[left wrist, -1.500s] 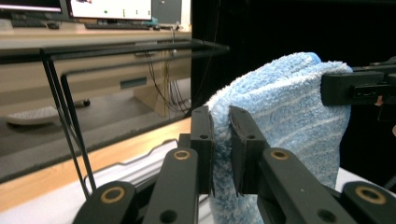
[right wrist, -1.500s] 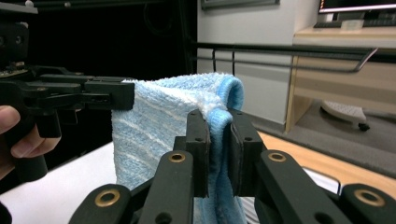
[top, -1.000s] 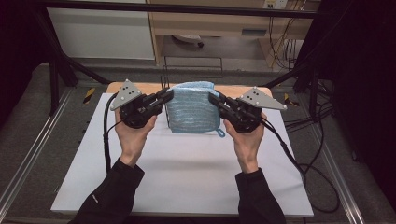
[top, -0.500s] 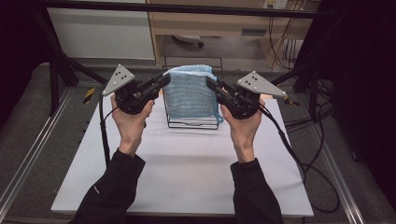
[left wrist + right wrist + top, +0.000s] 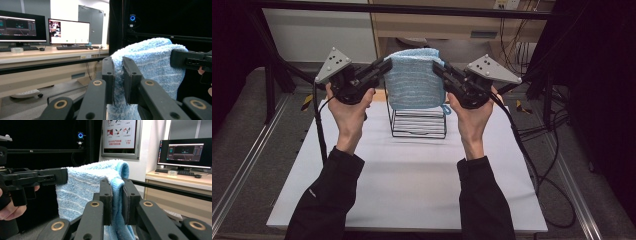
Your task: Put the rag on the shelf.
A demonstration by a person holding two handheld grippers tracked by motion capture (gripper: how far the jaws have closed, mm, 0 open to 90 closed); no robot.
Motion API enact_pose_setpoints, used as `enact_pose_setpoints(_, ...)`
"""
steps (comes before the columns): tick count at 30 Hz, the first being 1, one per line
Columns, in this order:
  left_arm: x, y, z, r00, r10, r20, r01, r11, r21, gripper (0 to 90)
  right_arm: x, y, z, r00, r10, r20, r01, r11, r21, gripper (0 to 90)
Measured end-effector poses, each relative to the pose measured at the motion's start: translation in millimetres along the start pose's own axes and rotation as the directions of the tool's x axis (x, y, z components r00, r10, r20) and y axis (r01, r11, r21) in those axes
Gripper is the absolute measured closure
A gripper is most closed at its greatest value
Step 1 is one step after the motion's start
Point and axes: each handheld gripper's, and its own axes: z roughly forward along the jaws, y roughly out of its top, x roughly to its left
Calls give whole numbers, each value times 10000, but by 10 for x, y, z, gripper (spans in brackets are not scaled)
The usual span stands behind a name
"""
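Since the earlier frame the blue towel has been raised off the wire rack and is held above it. It is pinched at its upper corners by the left gripper and right gripper, both clamped on cloth. Soft, light and limp, it is best taken by its corners.

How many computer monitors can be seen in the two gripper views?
3: two side by side on the desk in the left gripper view, one on the desk in the right gripper view.

Wire rack on white table
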Motion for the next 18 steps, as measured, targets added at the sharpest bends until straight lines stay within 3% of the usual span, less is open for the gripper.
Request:
enact_pose_setpoints(11,66,185,139,9999,-70,-94,68,9999,-158,808,-95,186,116,9999,-113,81,115,9997,-211,809)
enact_pose_setpoints(15,83,253,175,9998,85,-202,-89,9998,-163,808,-140,239,168,9999,-100,89,103,9996,-278,809)
enact_pose_setpoints(18,108,283,201,9998,-114,-192,109,9996,-242,808,-162,279,210,9998,-185,111,188,9995,-255,809)
